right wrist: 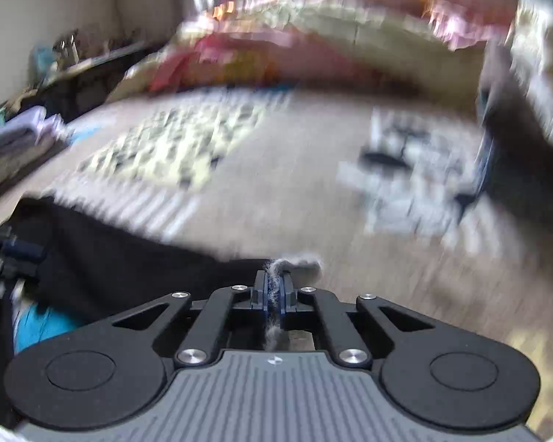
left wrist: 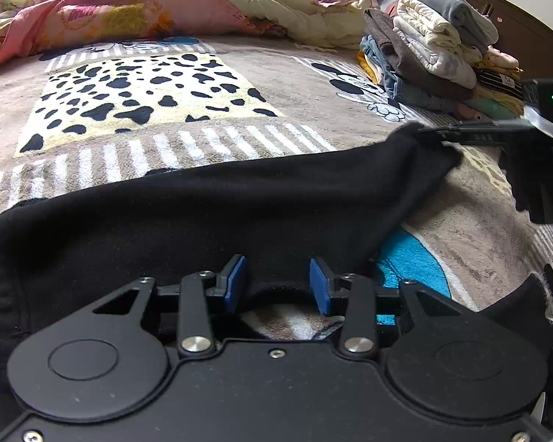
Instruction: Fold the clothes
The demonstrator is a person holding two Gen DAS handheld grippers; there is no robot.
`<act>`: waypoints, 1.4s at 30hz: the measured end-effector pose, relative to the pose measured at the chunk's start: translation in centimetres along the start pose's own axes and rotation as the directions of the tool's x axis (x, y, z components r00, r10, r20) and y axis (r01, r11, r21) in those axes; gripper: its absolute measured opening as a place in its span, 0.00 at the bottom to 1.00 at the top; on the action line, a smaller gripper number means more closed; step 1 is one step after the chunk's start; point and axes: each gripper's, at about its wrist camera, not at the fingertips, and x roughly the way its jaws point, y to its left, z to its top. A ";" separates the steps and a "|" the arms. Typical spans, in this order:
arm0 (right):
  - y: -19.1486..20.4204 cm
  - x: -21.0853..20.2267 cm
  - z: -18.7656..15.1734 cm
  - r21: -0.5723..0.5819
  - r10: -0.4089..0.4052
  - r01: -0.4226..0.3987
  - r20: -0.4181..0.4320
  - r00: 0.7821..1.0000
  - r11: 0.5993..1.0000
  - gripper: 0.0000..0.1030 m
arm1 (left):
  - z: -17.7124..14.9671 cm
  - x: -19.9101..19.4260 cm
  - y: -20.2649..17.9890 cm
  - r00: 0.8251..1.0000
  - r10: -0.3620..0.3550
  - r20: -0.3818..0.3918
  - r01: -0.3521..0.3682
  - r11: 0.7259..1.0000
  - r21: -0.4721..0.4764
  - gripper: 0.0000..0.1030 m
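A black garment (left wrist: 210, 213) lies spread across the patterned bed blanket (left wrist: 276, 73). My left gripper (left wrist: 278, 269) is open, its blue pads (left wrist: 236, 276) standing apart over the garment's near edge by a curved opening. In the left wrist view, my right gripper (left wrist: 437, 133) comes in from the right and pinches the garment's far right corner, lifting it slightly. The right wrist view is motion-blurred. There my right gripper (right wrist: 274, 276) is shut on a fuzzy grey fold of cloth, with the black garment (right wrist: 110, 258) stretching off to the left.
A stack of folded clothes (left wrist: 435, 48) sits at the bed's far right, by a dark headboard (left wrist: 527, 25). A crumpled floral quilt (left wrist: 147, 3) runs along the back. Folded items (right wrist: 18, 136) lie at the bed's left side in the right wrist view.
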 end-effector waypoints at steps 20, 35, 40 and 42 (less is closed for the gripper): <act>12.5 3.1 2.0 -0.250 0.143 -0.140 -0.008 0.990 0.958 0.41 | -0.2 -3.3 5.4 0.966 0.251 0.066 -0.228 0.942 -0.245 0.33; 9.8 -0.4 0.6 -0.234 0.032 -0.001 0.131 0.991 0.972 0.42 | -0.5 -5.3 6.6 0.969 0.207 0.133 -0.164 0.946 -0.278 0.37; 18.4 2.3 0.8 -0.327 0.280 -0.266 -0.003 0.960 0.907 0.31 | -0.3 -4.8 6.8 0.962 0.253 0.106 -0.212 0.930 -0.300 0.37; 19.4 2.6 0.8 -0.335 0.298 -0.290 -0.027 0.954 0.896 0.32 | -0.5 -5.2 7.4 0.956 0.275 0.104 -0.230 0.920 -0.317 0.37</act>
